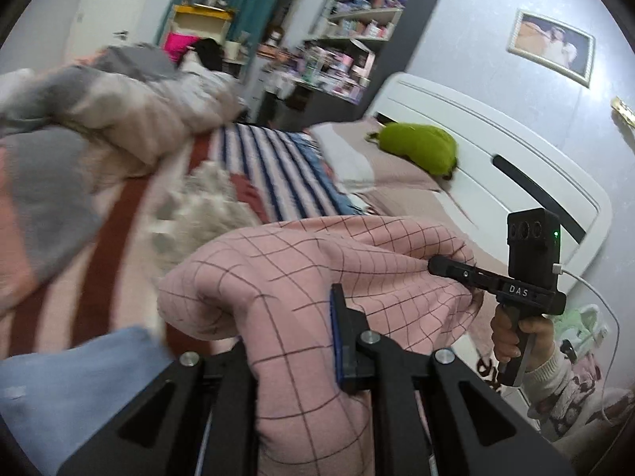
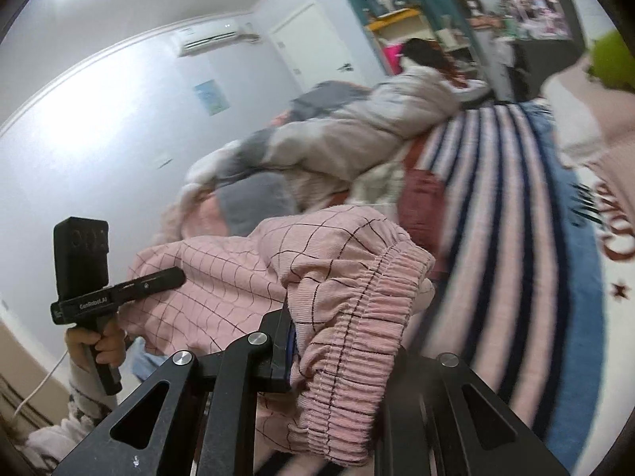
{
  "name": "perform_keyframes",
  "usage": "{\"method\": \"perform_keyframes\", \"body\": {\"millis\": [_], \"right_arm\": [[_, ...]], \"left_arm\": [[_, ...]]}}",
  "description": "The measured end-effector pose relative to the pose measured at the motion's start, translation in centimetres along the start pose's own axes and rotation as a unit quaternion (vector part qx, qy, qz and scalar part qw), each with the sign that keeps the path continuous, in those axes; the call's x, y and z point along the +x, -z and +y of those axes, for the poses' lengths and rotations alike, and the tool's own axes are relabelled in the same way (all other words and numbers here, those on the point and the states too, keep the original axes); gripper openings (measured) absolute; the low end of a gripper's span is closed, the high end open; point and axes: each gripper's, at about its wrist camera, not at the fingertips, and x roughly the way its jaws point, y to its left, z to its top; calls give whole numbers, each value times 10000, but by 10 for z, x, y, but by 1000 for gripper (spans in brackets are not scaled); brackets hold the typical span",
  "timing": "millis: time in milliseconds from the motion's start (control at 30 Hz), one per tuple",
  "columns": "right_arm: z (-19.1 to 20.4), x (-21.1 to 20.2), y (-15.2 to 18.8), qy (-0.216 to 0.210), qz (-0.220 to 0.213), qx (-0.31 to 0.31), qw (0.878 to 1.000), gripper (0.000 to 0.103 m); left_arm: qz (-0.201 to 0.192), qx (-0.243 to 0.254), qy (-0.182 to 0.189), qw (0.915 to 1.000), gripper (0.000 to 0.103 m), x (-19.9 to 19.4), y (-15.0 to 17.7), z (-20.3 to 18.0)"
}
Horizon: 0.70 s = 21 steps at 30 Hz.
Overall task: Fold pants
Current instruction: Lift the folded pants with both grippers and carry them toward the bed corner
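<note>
Pants (image 1: 301, 277), pink with a thin dark grid, hang bunched between both grippers, lifted clear of the bed. Close in, the left gripper (image 1: 317, 337) has its fingers (image 1: 343, 341) pinched nearly together on a fold of the fabric, which spills over and down between its black arms. The right gripper (image 2: 313, 341) is likewise clamped narrow on the gathered elastic waistband (image 2: 357, 317), the ribbed band draped across its near finger. Each tool shows in the other's camera: a hand (image 1: 512, 337) grips the right tool's handle, its tip buried in the cloth, and a hand (image 2: 99, 345) holds the left one just beside the fabric's edge. Beneath the pants lies a striped blanket (image 1: 270, 166) in navy and white. Farther off, a rumpled grey and pink duvet (image 2: 317, 139) is heaped up, and a green plush toy (image 1: 420, 146) rests by the white headboard (image 1: 496, 135). Shelves (image 1: 357, 39) stand against the far wall.
</note>
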Motion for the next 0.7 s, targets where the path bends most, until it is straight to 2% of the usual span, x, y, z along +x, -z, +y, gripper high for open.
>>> {"method": "perform_keyframes", "body": {"millis": [133, 267, 500, 600, 700], "right_arm": [[51, 44, -3, -412, 154, -241, 9987, 10], [85, 85, 1, -721, 394, -469, 9955, 9], [135, 146, 4, -1102, 681, -966, 9869, 5], [140, 167, 14, -1042, 1178, -1048, 9820, 6], [125, 182, 36, -1028, 1563, -841, 9787, 12]], "left_arm": [[-47, -164, -485, 9987, 10, -44, 7, 37], [-36, -423, -899, 9950, 10, -76, 27, 72], [73, -854, -1534, 9844, 9, -101, 59, 121], [176, -1068, -1578, 9815, 9, -100, 76, 137], [230, -1183, -1521, 9810, 9, -100, 89, 143]]}}
